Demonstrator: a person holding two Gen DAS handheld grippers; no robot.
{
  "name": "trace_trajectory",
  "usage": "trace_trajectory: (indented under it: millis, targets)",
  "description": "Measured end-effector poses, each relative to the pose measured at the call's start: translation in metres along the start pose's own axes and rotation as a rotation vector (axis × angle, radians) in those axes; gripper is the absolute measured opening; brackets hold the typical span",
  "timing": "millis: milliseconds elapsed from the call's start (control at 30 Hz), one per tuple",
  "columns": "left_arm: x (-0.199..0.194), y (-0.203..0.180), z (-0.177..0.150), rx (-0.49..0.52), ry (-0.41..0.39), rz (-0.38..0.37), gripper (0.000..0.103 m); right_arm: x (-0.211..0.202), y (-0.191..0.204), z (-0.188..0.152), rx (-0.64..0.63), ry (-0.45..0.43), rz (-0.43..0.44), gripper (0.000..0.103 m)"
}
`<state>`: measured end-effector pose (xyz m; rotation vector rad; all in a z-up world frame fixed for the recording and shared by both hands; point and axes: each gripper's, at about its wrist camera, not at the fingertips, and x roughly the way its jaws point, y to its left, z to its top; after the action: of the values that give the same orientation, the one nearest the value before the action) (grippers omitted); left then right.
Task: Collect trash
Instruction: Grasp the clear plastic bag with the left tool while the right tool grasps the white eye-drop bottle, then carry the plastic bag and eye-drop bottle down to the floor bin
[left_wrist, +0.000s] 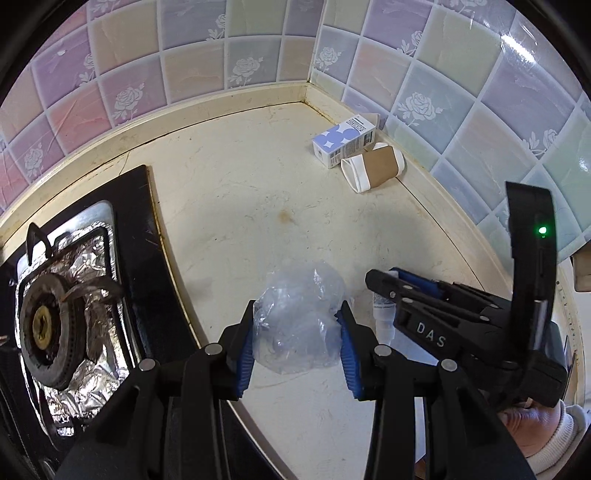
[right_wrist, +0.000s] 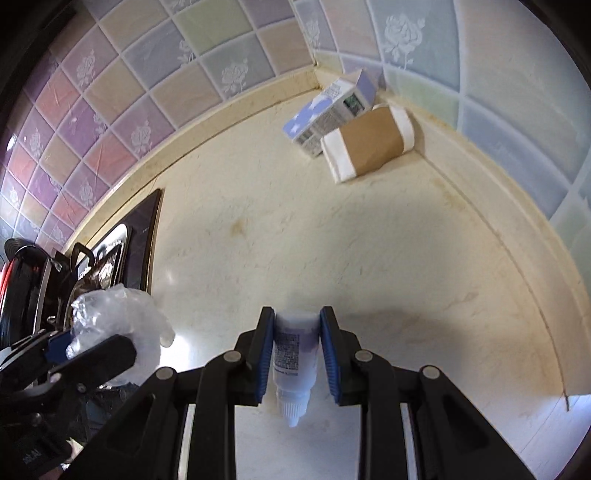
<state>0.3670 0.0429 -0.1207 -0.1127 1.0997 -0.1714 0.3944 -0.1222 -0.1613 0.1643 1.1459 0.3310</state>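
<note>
With our left tongs (left_wrist: 297, 325) clamped on the crumpled plastic bag (left_wrist: 299, 314) and right tongs (right_wrist: 297, 354) gripping the small tube (right_wrist: 295, 354), the carton (right_wrist: 328, 110) and paper cup (right_wrist: 369, 147) lie ahead in the tabletop (right_wrist: 406, 277) corner, nearer our right.

left gripper (left_wrist: 297, 325) clamped, right gripper (right_wrist: 297, 354) clamped

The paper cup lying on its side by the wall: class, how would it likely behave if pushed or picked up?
The paper cup probably rolls in a curve, since it lies on its tapered side. It looks light and thin-walled, so a firm squeeze would likely crush it.
</note>
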Motion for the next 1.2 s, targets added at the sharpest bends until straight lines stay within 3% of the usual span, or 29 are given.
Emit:
trace_trajectory:
  millis: [133, 400, 433, 667, 900, 1200]
  targets:
    - [-0.004, 0.009, -0.005, -0.015, -0.005, 0.012, 0.038, 0.006, 0.008, -0.008, -0.027, 0.057, -0.035, 0.027]
    - [-0.003, 0.021, -0.016, -0.030, 0.015, 0.012, 0.038, 0.000, 0.021, -0.028, -0.119, 0.050, -0.072, 0.028]
    - [-0.004, 0.021, -0.019, -0.029, 0.019, 0.011, 0.038, -0.001, 0.022, -0.031, -0.129, 0.047, -0.075, 0.025]
    - [-0.019, 0.013, -0.051, -0.007, 0.031, -0.009, 0.038, -0.022, 0.021, -0.059, -0.117, 0.033, 0.012, 0.024]
    - [-0.051, -0.006, -0.112, 0.027, 0.039, -0.049, 0.038, -0.061, 0.013, -0.109, -0.107, 0.035, 0.103, 0.024]
    - [-0.073, -0.045, -0.215, 0.100, 0.049, -0.045, 0.038, -0.100, 0.006, -0.187, -0.124, 0.056, 0.158, 0.024]
